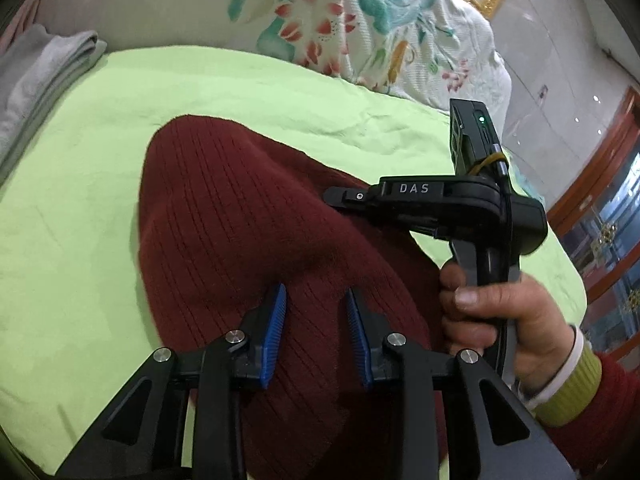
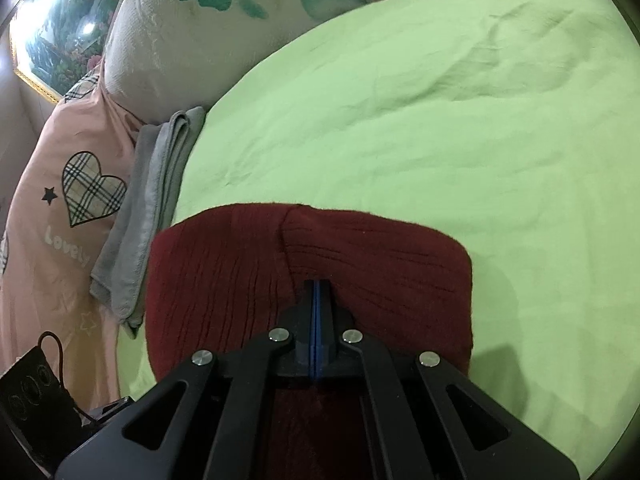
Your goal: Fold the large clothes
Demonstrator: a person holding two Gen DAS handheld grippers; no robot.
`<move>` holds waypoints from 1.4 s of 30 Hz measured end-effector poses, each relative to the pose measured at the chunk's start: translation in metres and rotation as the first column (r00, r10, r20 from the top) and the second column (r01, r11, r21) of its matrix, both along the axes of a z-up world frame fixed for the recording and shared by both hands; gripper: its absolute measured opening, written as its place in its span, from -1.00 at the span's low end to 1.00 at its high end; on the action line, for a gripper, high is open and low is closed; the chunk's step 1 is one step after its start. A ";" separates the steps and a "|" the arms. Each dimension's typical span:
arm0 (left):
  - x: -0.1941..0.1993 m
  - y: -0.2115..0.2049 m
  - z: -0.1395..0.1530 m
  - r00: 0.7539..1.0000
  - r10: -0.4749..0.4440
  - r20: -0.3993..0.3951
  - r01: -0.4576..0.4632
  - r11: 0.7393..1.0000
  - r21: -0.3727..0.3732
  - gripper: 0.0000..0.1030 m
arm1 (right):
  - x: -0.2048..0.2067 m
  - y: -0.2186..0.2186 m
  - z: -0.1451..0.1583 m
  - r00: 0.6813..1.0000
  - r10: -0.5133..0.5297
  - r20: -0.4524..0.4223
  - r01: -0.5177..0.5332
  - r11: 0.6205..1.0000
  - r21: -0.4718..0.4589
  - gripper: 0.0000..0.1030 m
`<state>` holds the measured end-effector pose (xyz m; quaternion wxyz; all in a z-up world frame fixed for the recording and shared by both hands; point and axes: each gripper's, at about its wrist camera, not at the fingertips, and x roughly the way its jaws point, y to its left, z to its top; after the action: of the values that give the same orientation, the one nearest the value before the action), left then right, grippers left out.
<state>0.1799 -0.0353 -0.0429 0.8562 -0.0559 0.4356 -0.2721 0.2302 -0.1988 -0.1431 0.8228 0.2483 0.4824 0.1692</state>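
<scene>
Dark red ribbed knit garment (image 2: 248, 280), folded flat on green sheet (image 2: 400, 120)

A dark red ribbed knit sweater (image 1: 240, 216) lies folded into a compact, roughly rectangular bundle on a light green bedsheet (image 1: 100, 160), its far edge straight and its corners rounded. One folded layer overlaps another on top, leaving a seam running down the middle of the bundle.

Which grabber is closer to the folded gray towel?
Left. The gray towel lies past the sweater's left edge; the left gripper hovers that side, the right gripper farther right, mid-sweater.
</scene>
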 end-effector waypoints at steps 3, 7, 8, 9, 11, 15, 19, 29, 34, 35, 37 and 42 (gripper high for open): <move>-0.020 0.021 0.013 1.000 0.019 0.012 -0.018 0.999 -0.031 -0.38 | -0.016 0.000 0.014 1.000 0.020 0.010 -0.020 1.000 -0.011 -0.95; -0.059 0.030 0.024 0.999 0.013 0.050 -0.014 1.000 0.017 -0.32 | -0.056 -0.001 0.038 0.997 0.058 0.051 -0.058 0.998 0.002 -0.95; -0.073 0.029 0.025 0.998 0.002 0.062 -0.005 0.999 0.046 -0.29 | -0.067 -0.001 0.043 0.995 0.073 0.063 -0.073 0.997 0.007 -0.94; -0.083 0.029 0.025 0.998 -0.005 0.070 0.001 0.998 0.062 -0.24 | -0.078 0.000 0.046 0.994 0.089 0.070 -0.090 0.996 0.011 -0.94; -0.104 0.026 0.024 0.996 -0.010 0.086 0.002 0.996 0.093 -0.13 | -0.099 0.002 0.049 0.990 0.120 0.075 -0.121 0.993 0.014 -0.92; -0.125 0.017 0.021 0.995 0.001 0.101 -0.015 0.991 0.136 0.00 | -0.130 0.001 0.043 0.987 0.148 0.062 -0.150 0.988 0.041 -0.91; -0.128 0.014 0.031 0.990 -0.016 0.137 0.003 0.995 0.097 -0.03 | -0.143 -0.001 0.037 0.985 0.168 0.047 -0.170 0.984 0.046 -0.91; -0.082 -0.009 -0.002 0.974 -0.228 0.011 0.227 0.971 0.069 -0.27 | -0.136 -0.007 0.034 0.989 0.143 0.040 -0.143 0.990 -0.009 -0.91; -0.080 0.003 -0.013 0.978 -0.207 -0.035 0.207 0.978 0.011 -0.41 | -0.138 -0.020 0.010 0.993 0.119 -0.016 -0.119 0.993 -0.001 -0.92; -0.082 0.002 -0.015 0.977 -0.209 -0.033 0.210 0.977 0.024 -0.41 | -0.139 -0.022 0.005 0.993 0.113 -0.020 -0.113 0.994 0.012 -0.92; -0.085 -0.003 -0.014 0.976 -0.218 -0.026 0.219 0.974 0.051 -0.41 | -0.142 -0.025 0.001 0.994 0.104 -0.014 -0.104 0.994 0.012 -0.93; -0.096 -0.009 -0.009 0.967 -0.254 -0.008 0.254 0.964 0.075 -0.38 | -0.144 -0.033 -0.003 0.996 0.082 -0.023 -0.081 0.996 0.019 -0.97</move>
<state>0.0838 -0.0438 -0.0522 0.8162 0.0328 0.4483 -0.3629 0.0859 -0.2321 -0.1461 0.8071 0.2379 0.5004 0.2041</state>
